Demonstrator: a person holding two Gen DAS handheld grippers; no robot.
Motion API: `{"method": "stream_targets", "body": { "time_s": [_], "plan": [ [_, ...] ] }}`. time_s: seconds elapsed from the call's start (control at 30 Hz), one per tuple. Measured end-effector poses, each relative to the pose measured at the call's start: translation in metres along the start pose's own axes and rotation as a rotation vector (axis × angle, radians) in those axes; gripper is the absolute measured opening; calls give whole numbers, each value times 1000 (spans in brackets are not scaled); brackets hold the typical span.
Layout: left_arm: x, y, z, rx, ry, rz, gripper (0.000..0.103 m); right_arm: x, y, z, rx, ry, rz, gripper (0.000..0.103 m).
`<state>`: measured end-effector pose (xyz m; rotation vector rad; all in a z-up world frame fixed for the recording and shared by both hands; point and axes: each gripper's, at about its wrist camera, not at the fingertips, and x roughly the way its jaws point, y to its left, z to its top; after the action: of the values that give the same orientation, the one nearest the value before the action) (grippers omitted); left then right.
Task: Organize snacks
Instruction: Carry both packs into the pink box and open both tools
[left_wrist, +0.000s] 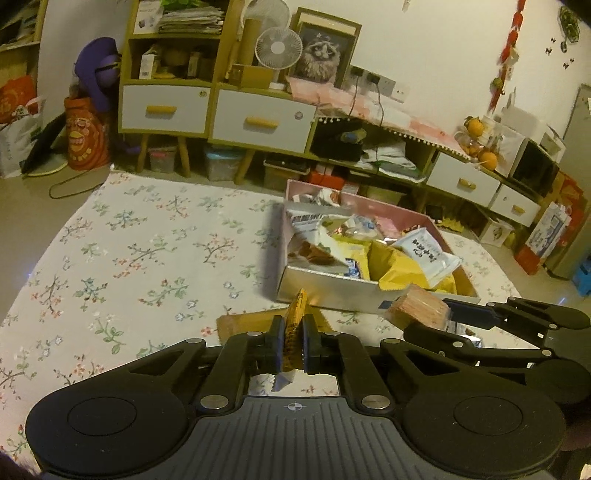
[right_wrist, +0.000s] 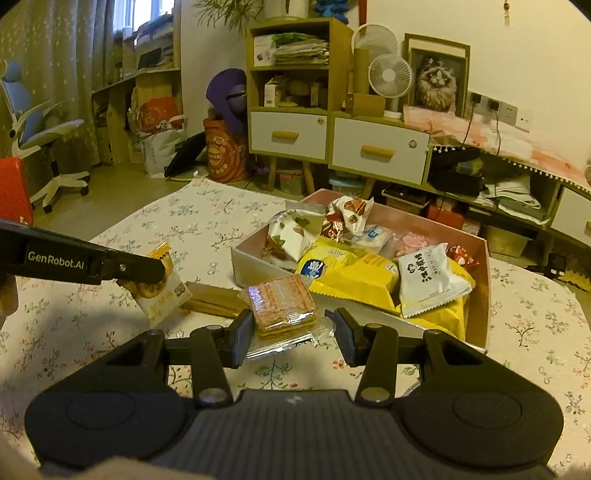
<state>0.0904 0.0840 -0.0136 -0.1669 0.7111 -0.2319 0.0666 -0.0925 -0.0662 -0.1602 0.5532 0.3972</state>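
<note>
The yellow cookie packet is pinched edge-on between the pads of the left gripper, jaws pressed right together on it, and it's held up off the floral tablecloth. From the right wrist view you can see the same packet dangling from the left gripper's finger, bottom end hanging lower — cookies printed on the front.

Just beside it, to the right, the pink wafer pack sits between the fingers of the right gripper. The left pad is against the pack's side, the right pad looks a bit off it with only crinkly clear wrapper reaching over there, so I can't tell if it's truly squeezed or just cradled — jaws partly apart either way.

Both packs are on the near side of the pink box, close to its near wall but outside it. The box is stuffed: yellow bags, a white packet with black lettering, more wrappers piled toward the back. A flat brown cardboard piece lies on the cloth between the left gripper's packet and the box.
</note>
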Motion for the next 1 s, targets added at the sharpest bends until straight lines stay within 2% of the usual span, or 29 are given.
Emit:
{"method": "stream_targets", "body": {
  "time_s": [0.57,0.77,1.0],
  "plan": [
    [9,-32,38,36,-59,-33,7,0,-39,18,96,-53,-66,44],
    [34,-54,63,50,-58,-70,7,11,-61,30,116,-49,-109,44],
    [74,-75,86,77,-38,-53,7,34,-82,42,111,-24,-145,44]
  ]
}}
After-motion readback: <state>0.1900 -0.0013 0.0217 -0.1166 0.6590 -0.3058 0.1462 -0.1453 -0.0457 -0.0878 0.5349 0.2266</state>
